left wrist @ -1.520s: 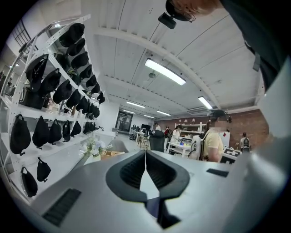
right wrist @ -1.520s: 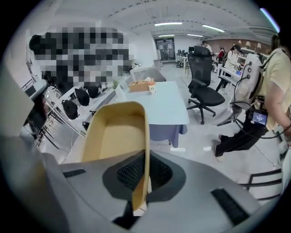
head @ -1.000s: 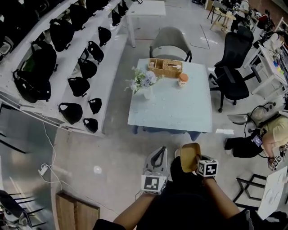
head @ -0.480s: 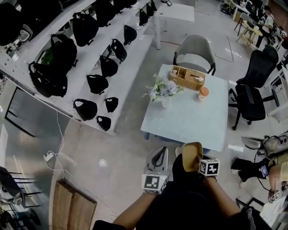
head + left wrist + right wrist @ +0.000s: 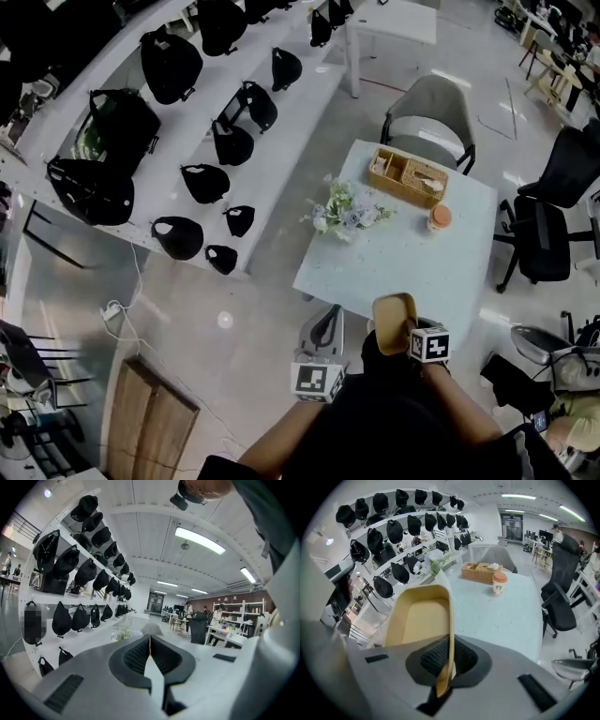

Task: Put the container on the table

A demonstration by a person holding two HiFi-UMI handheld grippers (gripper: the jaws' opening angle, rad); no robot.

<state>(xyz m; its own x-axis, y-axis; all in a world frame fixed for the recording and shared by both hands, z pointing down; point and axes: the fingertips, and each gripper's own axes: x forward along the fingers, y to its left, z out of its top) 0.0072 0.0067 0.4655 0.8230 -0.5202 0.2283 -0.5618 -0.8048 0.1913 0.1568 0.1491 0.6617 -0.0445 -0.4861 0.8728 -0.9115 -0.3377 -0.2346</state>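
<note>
The tan container [image 5: 419, 620] is hanging in the air, not on the table yet. The right gripper [image 5: 447, 656] is pinching one of its side walls, jaws clamped tight on that thin edge, with the open side facing the camera in the right gripper view. From the head view the container [image 5: 395, 319] is sitting right over the near edge of the pale blue table [image 5: 403, 272].

The left gripper [image 5: 323, 342] is hovering just beside it, jaws pressed together with nothing between them.

Further out on the table, a wicker organizer [image 5: 408, 177] is sitting at the far side, a cup with an orange lid [image 5: 440, 217] just beside it, and a little bunch of flowers [image 5: 347, 216] toward the left edge. A grey chair [image 5: 427, 108] is tucked in behind the table, and white shelves with black bags [image 5: 178, 183] are running along the left.
</note>
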